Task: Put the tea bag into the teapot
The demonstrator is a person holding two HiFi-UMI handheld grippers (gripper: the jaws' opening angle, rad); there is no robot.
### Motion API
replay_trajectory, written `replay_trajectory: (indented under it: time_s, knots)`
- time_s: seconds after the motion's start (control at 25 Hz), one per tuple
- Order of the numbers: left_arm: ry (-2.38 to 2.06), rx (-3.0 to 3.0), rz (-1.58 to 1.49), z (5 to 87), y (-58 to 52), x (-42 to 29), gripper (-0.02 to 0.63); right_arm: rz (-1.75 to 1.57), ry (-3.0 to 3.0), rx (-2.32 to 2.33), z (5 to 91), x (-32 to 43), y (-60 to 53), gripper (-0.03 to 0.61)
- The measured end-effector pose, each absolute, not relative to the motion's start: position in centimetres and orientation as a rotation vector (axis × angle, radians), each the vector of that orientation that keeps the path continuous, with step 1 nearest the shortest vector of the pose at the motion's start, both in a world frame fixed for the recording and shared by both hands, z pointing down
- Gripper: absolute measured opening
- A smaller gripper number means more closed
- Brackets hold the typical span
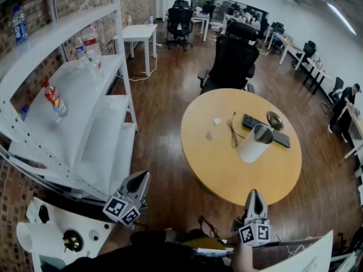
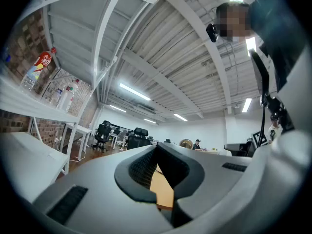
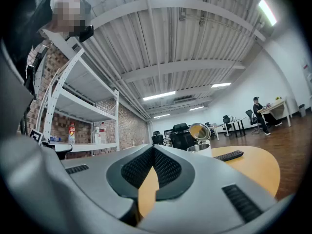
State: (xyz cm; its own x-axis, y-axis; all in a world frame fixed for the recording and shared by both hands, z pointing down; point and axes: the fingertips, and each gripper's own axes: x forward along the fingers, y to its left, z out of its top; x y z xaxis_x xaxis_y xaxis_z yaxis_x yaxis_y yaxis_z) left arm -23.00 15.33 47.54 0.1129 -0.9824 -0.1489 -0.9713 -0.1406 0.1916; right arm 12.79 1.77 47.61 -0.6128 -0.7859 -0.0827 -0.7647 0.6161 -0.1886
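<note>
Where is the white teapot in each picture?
Head view: teapot right of middle, on the round table, lid open.
Left gripper view: only its lid peeks, tiny, above the jaws.
Right gripper view: teapot just right of centre, above the jaws.
Shared landmark: the round table.

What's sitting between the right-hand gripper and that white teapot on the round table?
Nothing. In the head view, only bare table top lies between the right gripper and the teapot.
</note>
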Motion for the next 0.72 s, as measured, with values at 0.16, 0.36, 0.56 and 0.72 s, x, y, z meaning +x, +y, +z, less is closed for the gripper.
replay_trajectory:
  time_s: [0.16,0.36,0.56,0.72]
  knots:
    - [-2.056,2.296,-0.346,47.7,13.8,-24.1,0.002,-0.170,2.664,-1.350,45.8,12.1,0.5,0.000]
    - [-2.077,2.276,-0.285,47.7,10.5,-23.5,0.002,-0.169,2.662,-1.343,46.3,12.5,-3.6,0.000]
    - [-2.111,2.349,-0.202,46.6,5.6,-21.2,0.002,-0.115,2.679,-1.314,45.4,13.7,-8.5,0.000]
    - [-2.101,2.326,-0.272,45.5,2.2,-19.7,0.002,-0.111,2.685,-1.304,45.0,14.8,-11.8,0.000]
